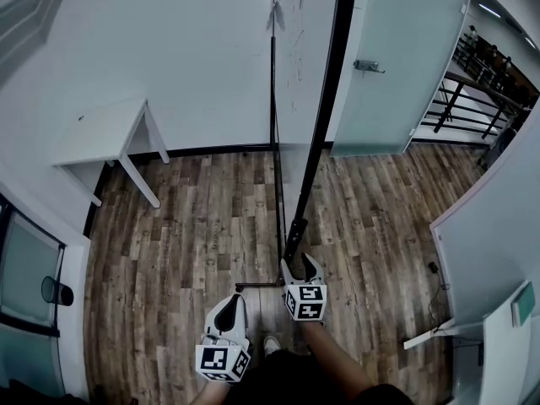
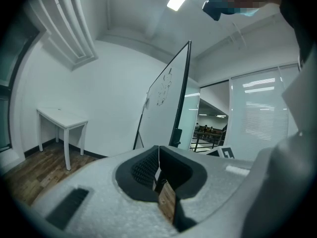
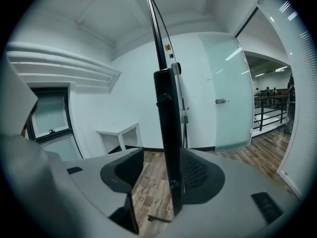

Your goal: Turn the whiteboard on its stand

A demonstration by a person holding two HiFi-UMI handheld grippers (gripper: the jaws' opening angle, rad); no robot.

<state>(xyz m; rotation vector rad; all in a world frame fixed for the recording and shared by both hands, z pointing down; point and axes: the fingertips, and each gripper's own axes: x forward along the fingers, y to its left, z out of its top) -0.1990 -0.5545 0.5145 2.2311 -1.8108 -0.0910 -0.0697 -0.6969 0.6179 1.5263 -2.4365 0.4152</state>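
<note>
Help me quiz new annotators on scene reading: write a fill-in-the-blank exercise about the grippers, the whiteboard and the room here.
1. The right gripper has its jaws ____, with the whiteboard's black frame between them.
2. The left gripper has its jaws ____ and holds nothing.
3. The small table is coloured ____.
4. The floor is laid with ____ planks.
Missing words: open; shut; white; wooden.

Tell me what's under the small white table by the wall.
Under the white table, the left gripper view shows only wood floor and dark baseboard. From the head view its top covers most of that spot.
</note>
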